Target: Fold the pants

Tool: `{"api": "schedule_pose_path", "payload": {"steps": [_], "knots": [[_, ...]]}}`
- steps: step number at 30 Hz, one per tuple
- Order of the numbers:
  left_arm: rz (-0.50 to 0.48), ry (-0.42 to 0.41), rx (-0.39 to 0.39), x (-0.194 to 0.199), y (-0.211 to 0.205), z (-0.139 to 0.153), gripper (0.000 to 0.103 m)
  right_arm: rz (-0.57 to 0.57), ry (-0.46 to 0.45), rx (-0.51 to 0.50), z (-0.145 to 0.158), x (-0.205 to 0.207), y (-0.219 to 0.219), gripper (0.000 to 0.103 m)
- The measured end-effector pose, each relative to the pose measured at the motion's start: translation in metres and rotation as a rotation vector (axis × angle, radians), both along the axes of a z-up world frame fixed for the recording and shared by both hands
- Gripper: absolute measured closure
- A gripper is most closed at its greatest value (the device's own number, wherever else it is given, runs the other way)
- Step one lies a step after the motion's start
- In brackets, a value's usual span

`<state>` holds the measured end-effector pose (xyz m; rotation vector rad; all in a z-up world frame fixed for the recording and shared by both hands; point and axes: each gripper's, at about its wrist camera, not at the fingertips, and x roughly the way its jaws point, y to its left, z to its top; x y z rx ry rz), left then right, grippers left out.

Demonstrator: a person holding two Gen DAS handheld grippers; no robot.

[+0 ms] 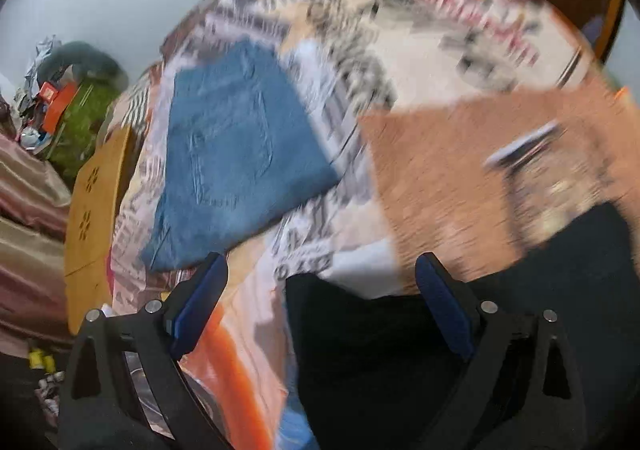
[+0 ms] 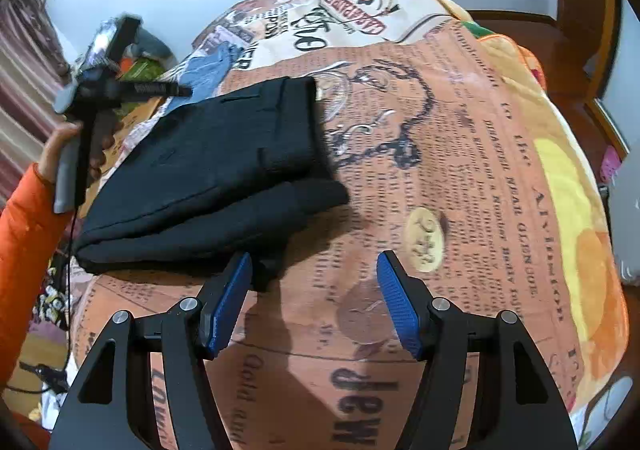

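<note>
Your bed (image 2: 460, 178) wears a newsprint-patterned blanket (image 2: 500, 122); folded black pants (image 2: 208, 170) lie on it, folded blue jeans (image 1: 236, 154) well beyond them.

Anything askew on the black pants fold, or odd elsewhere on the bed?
Slightly. On the black pants, the lower layer sticks out past the top one at the right edge, so the stack isn't flush. The folded blue jeans lie flat. Both grippers, left and right, stand open and hold nothing.
</note>
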<state>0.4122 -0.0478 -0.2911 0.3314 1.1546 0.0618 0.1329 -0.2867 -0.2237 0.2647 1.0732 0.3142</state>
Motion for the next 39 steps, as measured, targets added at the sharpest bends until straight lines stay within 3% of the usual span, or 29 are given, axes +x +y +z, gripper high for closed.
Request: {"api": "schedule_pose_path", "payload": {"steps": [2,7,13,17,28,34,39], "knots": [[-0.009,0.035,-0.005,-0.003,0.006,-0.018,0.007,-0.017,0.008,-0.005,-0.001,0.0,-0.005,0.042],[0.024,0.036,-0.121,-0.023,0.031,-0.017,0.007,-0.056,0.01,-0.017,0.001,0.0,-0.018,0.042],[0.037,0.022,-0.117,-0.068,0.053,-0.007,0.007,-0.079,-0.025,-0.022,0.014,-0.001,-0.024,0.042],[0.083,0.043,-0.165,-0.105,0.069,0.002,0.007,-0.067,-0.056,-0.028,0.025,-0.004,-0.02,0.042],[-0.01,0.001,-0.176,-0.203,0.05,0.032,0.007,0.013,-0.125,-0.031,0.046,-0.009,0.011,0.042],[-0.073,-0.087,-0.135,-0.214,0.038,0.06,0.008,0.08,-0.155,-0.055,0.052,-0.01,0.032,0.042],[-0.078,-0.167,-0.162,-0.19,0.037,0.086,0.008,0.129,-0.197,-0.071,0.056,0.005,0.043,0.042]]}}
